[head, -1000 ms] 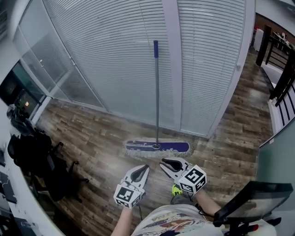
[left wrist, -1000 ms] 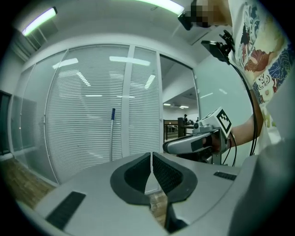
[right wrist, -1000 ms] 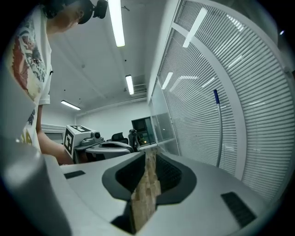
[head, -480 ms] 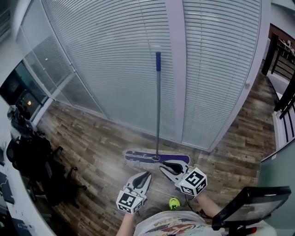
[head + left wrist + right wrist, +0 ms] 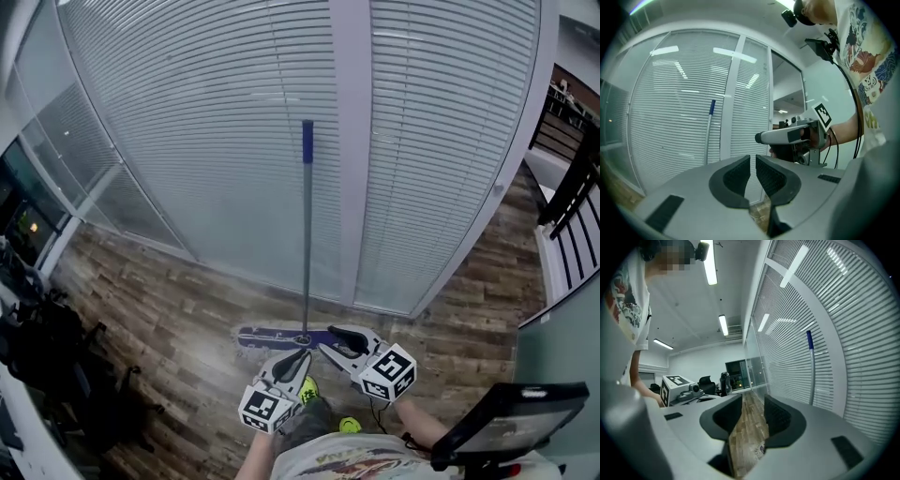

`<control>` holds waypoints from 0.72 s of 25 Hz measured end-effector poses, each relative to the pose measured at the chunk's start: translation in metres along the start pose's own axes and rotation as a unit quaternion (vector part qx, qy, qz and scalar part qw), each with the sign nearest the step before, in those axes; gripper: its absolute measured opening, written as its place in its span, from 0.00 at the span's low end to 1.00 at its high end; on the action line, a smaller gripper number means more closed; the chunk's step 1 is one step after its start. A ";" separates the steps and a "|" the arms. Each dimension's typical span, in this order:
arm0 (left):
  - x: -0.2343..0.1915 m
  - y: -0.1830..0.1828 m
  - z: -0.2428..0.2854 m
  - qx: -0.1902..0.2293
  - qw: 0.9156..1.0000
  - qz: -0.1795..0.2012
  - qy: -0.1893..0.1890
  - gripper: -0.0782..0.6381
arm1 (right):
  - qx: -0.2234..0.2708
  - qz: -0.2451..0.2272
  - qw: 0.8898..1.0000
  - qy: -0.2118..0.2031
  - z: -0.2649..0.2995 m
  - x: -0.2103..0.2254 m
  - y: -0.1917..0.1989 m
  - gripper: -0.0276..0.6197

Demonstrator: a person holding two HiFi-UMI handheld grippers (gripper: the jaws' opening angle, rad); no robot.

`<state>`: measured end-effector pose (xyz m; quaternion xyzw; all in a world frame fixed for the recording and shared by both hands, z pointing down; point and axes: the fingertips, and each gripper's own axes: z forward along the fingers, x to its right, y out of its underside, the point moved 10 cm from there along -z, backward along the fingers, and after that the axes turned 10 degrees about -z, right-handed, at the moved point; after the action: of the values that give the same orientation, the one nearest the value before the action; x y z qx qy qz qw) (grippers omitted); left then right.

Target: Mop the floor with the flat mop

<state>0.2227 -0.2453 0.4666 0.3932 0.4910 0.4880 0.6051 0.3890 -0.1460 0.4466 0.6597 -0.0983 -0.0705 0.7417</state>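
Glass panels behind closed white slatted blinds (image 5: 206, 141) fill the space ahead of you, rising from a brown wood-plank floor (image 5: 159, 300). The flat mop (image 5: 306, 281), a long grey metal pole topped by a blue grip (image 5: 307, 141), stands parked close to upright against those blinds. Its blue-and-white fringed mop head (image 5: 267, 336) lies flat on the boards. That flat pad, I judge, keeps the pole from sliding down, and leaning it there leaves the whole pole free to take.

Your left gripper (image 5: 304, 355) points toward the foot of the pole, its tips just short of the mop head. In the left gripper view the pole stands ahead and off to its left, out of its line. Its dark ribbed pads (image 5: 736, 176) are drawn together to a thin slit with nothing in it.

Your right gripper (image 5: 326, 337) sits just right of the pole's foot, aimed across it. Its jaws have just been opening and stand a narrow way apart, with only floorboards showing through the gap. From there the pole rises ahead and to its right.

Neither gripper has hold of the mop, so mopping has not begun. The parting right jaws look like readiness to take the pole, which you would first need to bring into line.

Further out, black office chairs (image 5: 56, 347) stand well to the left of the left gripper. A dark screen on a stand (image 5: 511, 417) sits behind the right one.
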 end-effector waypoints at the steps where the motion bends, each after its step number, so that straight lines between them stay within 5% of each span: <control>1: -0.013 -0.005 0.007 0.002 1.000 -0.001 0.008 0.13 | -0.001 0.000 1.000 0.007 0.010 0.006 -0.002 0.23; 10: -0.141 -0.063 0.068 0.009 0.998 0.012 0.065 0.20 | -0.002 -0.010 0.997 0.071 0.120 0.080 -0.037 0.28; 18: -0.221 -0.095 0.112 0.004 0.997 0.046 0.068 0.24 | -0.020 -0.012 0.993 0.115 0.178 0.124 -0.042 0.30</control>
<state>0.3426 -0.4814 0.4458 0.3839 0.5145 0.5385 0.5458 0.4675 -0.3521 0.4307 0.6499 -0.0028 -0.0047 0.7600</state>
